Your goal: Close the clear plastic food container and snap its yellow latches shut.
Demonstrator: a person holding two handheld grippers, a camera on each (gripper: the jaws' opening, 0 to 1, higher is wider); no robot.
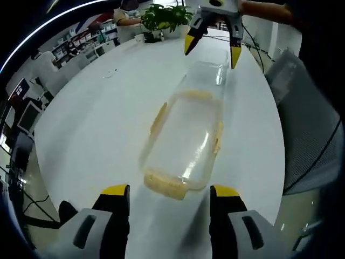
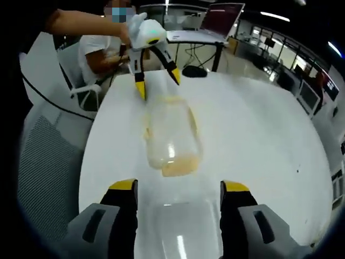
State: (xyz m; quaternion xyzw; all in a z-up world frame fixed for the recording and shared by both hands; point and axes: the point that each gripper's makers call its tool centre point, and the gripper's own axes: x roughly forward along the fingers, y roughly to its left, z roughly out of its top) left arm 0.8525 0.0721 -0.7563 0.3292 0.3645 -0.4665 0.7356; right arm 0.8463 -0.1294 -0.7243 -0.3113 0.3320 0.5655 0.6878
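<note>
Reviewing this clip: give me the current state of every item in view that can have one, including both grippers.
Clear container: lying on the white table, between the two grippers.
Yellow latches: too blurred to tell whether snapped.
Left gripper: open, at the container's near end.
Right gripper: open, at its other end.
Laptop: open.

Left gripper (image 1: 169, 190) sits at the bottom of the frame, yellow-tipped fingers (image 1: 115, 191) spread apart, just short of the clear container (image 1: 186, 137) lying on the white counter (image 1: 102, 118). Upper right, the right gripper (image 1: 212, 47) hangs spread over the lid (image 1: 207, 73). A potted plant (image 1: 164, 19) stands top centre.
</note>
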